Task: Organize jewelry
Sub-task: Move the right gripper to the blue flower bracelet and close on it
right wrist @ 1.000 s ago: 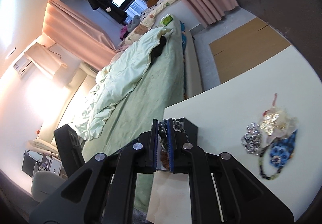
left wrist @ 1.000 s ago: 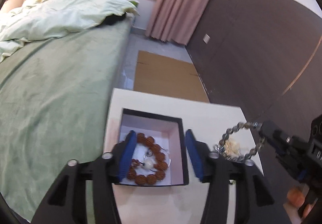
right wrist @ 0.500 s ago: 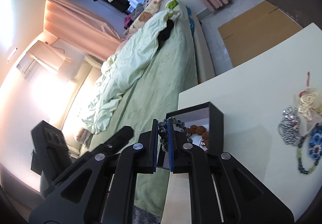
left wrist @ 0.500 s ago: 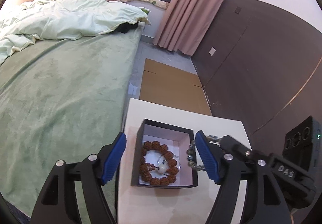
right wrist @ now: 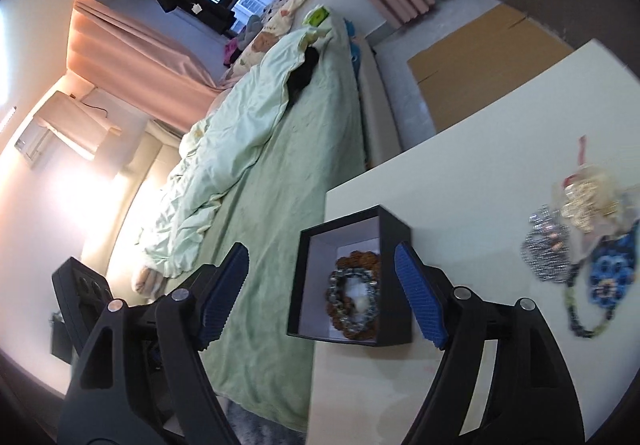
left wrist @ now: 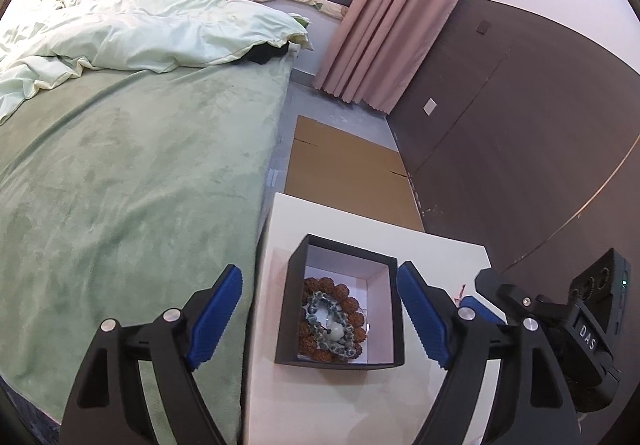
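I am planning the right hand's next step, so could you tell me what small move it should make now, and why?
Probably swing the right gripper toward the loose jewelry pile on the table. Its jaws have just been opening and hold nothing; the grey bead bracelet already lies in the black box.

A: Where does the left wrist view look from?
B: From just behind the left gripper (left wrist: 320,319), tilted down along its 2 fingers. The black box (left wrist: 340,251) sits close between the jaws, on the white table (left wrist: 360,405). Beyond the jaws lie the bed (left wrist: 120,185) and the window.

A: And the right wrist view?
B: Behind the right gripper (right wrist: 320,293), also angled down but rolled, so the room leans. The box (right wrist: 394,233) again lies between the jaws, near. Outside the right jaw is a jewelry pile (right wrist: 580,245).

A: What do the 2 views share?
B: Box, table, bed, curtains. The right gripper's body shows outside the left view's right jaw; a black device body, outside the right view's left jaw.
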Tool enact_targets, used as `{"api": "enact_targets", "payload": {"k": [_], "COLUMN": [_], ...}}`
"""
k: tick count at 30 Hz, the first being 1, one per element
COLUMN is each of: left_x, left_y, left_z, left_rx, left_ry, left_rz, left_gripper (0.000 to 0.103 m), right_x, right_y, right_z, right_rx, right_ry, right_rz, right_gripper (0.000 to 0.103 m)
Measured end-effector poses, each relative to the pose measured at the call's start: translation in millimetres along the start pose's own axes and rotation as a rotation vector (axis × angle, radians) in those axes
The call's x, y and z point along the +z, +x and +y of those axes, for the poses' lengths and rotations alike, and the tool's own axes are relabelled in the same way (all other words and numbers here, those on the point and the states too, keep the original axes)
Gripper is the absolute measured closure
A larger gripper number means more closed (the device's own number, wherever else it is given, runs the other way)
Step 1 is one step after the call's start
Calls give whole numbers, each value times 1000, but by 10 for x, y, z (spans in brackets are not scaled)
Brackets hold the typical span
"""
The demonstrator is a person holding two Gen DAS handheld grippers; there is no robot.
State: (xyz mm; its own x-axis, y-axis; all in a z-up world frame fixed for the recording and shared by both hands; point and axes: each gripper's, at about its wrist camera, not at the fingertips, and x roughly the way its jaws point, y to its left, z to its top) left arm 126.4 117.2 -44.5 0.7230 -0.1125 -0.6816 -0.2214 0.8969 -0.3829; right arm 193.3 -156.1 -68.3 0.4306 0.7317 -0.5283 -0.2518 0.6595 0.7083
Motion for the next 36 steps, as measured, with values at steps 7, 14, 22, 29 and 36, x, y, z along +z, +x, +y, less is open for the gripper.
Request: {"api": "enact_targets", "payload": {"k": [7, 14, 22, 29, 36], "left_x": [-48, -124, -225, -320, -363], "left_y": [60, 109, 205, 329, 501], "left_z": [-199, -420, -666, -874, -1049], "left_rx": [-6, -28, -51, -95, -131], "left_ry": [42, 94, 148, 169, 173], "left_rz": [6, 12, 25, 52, 96], "left_gripper": [20, 14, 8, 10, 21], "right_x": [-30, -60, -154, -153, -82], "right_y": [-321, -503, -723, -965, -1077], "right_z": [-120, -265, -444, -643, -912], "right_rx": [-126, -182, -216, -262, -314], "right_ry": [6, 15, 37, 61, 136], "right_rz": [-60, -46, -14, -17, -25], "right_gripper": [27, 27, 27, 27, 27]}}
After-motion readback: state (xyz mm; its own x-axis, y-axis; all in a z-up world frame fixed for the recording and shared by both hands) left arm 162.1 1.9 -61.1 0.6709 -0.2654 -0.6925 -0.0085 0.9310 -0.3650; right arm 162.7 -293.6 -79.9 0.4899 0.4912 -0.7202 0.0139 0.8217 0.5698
